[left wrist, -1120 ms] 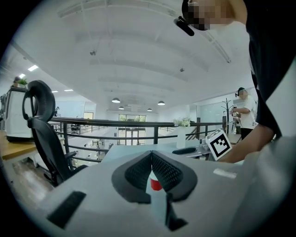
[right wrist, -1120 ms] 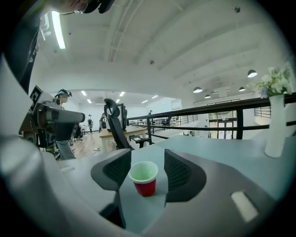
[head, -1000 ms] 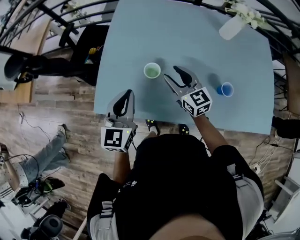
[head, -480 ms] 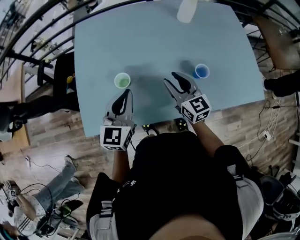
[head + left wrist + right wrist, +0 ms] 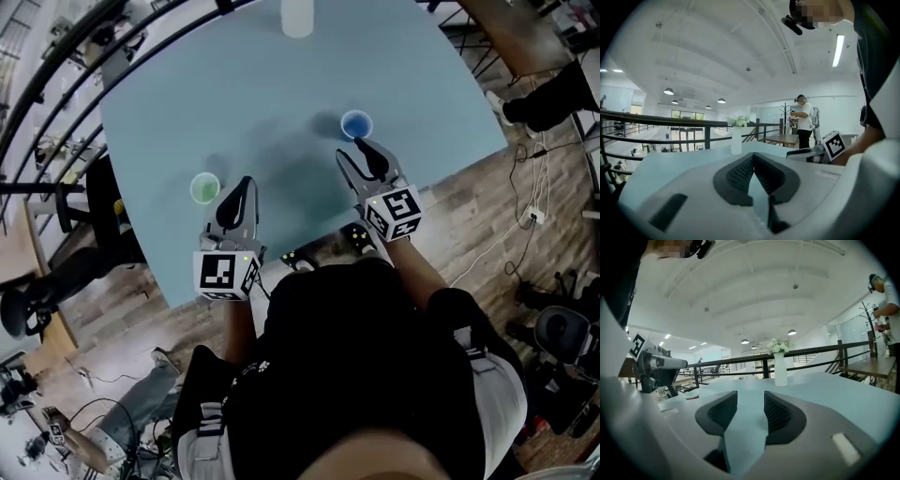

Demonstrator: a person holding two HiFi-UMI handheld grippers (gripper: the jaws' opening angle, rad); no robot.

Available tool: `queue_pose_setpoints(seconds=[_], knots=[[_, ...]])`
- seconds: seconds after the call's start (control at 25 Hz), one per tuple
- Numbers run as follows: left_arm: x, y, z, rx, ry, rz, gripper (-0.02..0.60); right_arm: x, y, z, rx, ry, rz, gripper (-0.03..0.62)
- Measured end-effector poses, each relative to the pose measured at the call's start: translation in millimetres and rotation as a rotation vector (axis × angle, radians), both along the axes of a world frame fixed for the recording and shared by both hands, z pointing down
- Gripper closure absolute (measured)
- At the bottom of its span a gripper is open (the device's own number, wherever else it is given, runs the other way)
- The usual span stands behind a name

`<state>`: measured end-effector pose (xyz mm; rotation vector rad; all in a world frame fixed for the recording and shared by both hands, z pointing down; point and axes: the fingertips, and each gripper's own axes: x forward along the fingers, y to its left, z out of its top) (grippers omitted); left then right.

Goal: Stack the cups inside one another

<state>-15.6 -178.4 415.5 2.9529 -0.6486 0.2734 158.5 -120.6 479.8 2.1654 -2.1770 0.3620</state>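
Green cup is standing upright toward the near-left corner of the desk; blue cup is standing upright by the near edge, closer to the right corner; the two are sitting well apart. Both are looking light and thin-walled, likely to tip or buckle under a hard squeeze; a gentle pinch across the rim is advisable. Both are appearing empty. Left gripper is hovering just beside the green cup, jaws closed tip to tip on nothing; right gripper is hovering just short of the blue cup, jaws partly apart, nothing between them. A white vase is standing at the far edge.
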Motion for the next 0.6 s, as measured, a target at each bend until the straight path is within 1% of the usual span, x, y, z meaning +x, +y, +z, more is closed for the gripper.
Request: queue_pose_setpoints(seconds=[0.16, 0.28, 0.4, 0.6], knots=[[19.2, 6.0, 2.7, -0.004, -0.012, 0.036, 0.589, 22.9, 6.3, 7.1, -0.01, 0.005, 0.046, 0.415], [29.3, 8.4, 2.0, -0.003, -0.016, 0.05, 0.589, 36.2, 6.2, 15.3, -0.028, 0.009, 0.073, 0.382], [32.6, 6.8, 0.2, 0.004, -0.025, 0.055, 0.589, 44.7, 2.4, 22.7, -0.044, 0.013, 0.092, 0.359], [30.4, 0.4, -2.5, 0.013, -0.039, 0.038, 0.589, 55.9, -6.3, 36.0, -0.079, 0.035, 0.109, 0.321]])
